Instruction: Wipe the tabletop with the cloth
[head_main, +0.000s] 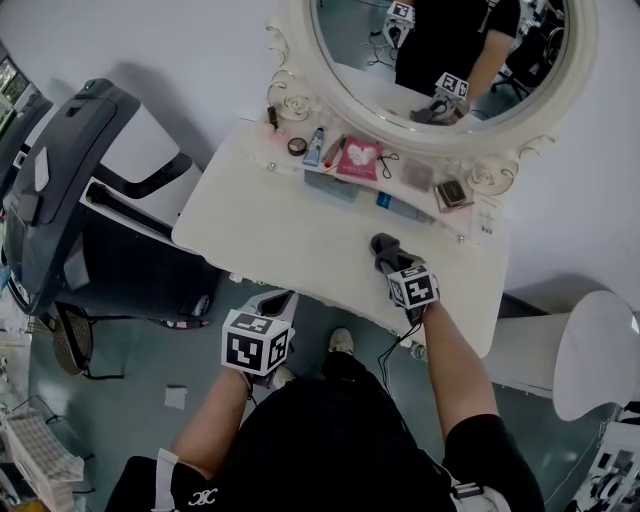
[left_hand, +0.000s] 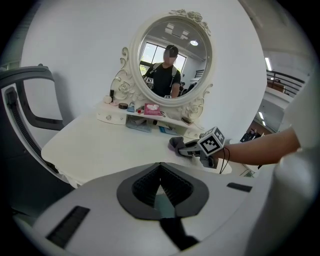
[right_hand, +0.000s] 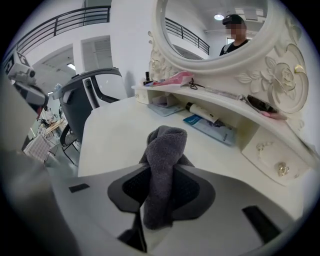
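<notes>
A grey terry cloth (right_hand: 162, 165) is bunched between the jaws of my right gripper (right_hand: 161, 192), which is shut on it. In the head view the cloth (head_main: 384, 248) rests on the cream dressing tabletop (head_main: 290, 230) right of centre, with the right gripper (head_main: 397, 268) behind it. From the left gripper view the cloth (left_hand: 176, 144) and the right gripper (left_hand: 192, 148) lie at the table's right side. My left gripper (head_main: 268, 312) hangs off the table's near edge, below its level. Its jaws (left_hand: 160, 192) are closed together with nothing between them.
An oval ornate mirror (head_main: 450, 70) stands at the back. Cosmetics line its shelf: a pink packet (head_main: 359, 158), a tube (head_main: 315, 146), a small compact (head_main: 452, 192). A blue booklet (head_main: 400, 206) lies on the tabletop. A dark chair (head_main: 60, 190) stands left, a white stool (head_main: 597, 350) right.
</notes>
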